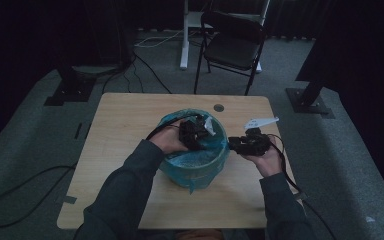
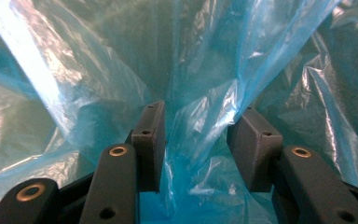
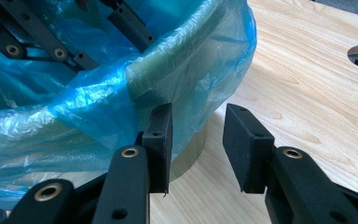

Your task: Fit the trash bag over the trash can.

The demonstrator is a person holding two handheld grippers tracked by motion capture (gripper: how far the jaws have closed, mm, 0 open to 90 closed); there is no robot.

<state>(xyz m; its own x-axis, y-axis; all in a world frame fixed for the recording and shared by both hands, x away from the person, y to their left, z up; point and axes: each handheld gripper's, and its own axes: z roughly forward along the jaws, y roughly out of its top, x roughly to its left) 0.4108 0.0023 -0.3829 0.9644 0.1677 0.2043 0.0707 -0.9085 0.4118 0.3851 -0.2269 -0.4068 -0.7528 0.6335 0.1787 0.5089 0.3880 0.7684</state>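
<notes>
Blue bag (image 2: 200, 116) bunches between the left gripper's (image 2: 196, 140) parted jaws; right gripper's (image 3: 198, 140) jaws apart.

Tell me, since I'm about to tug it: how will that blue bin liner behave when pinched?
Likely floppy: the liner hangs in crinkled folds between the left gripper's open jaws. Probably slippery, given its glossy sheen. It may slide off the bin rim.

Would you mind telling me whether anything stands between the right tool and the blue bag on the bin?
Nothing visible does: the right tool is open beside the bin's rim, with the bag's overhang right at its jaws.
</notes>
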